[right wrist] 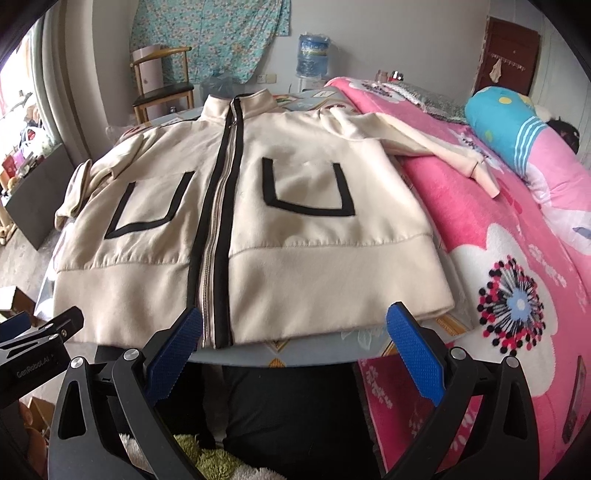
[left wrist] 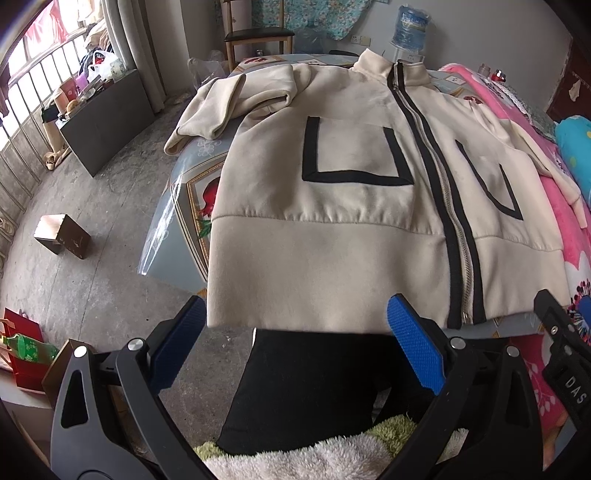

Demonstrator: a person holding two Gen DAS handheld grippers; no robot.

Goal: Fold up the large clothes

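My left gripper (left wrist: 297, 343) released, jaws wide, empty, hovering off near edge of table (left wrist: 184, 177). My right gripper (right wrist: 295, 343) likewise released, empty. Cream jacket (left wrist: 332, 184) flat on table, zipped, collar at far edge, hem overhanging near edge. One sleeve on pink blanket (right wrist: 517, 258).

A lived-in bedroom at home: a bed under a pink flowered blanket (right wrist: 517, 236) with a blue pillow (right wrist: 506, 125), a wooden chair (right wrist: 162, 88) against a wall hung with floral cloth (right wrist: 207, 33), a water dispenser bottle (right wrist: 313, 55), and a barred window (left wrist: 33, 85) (its sill crowded with bags and jars) above a bare concrete floor (left wrist: 92, 206).
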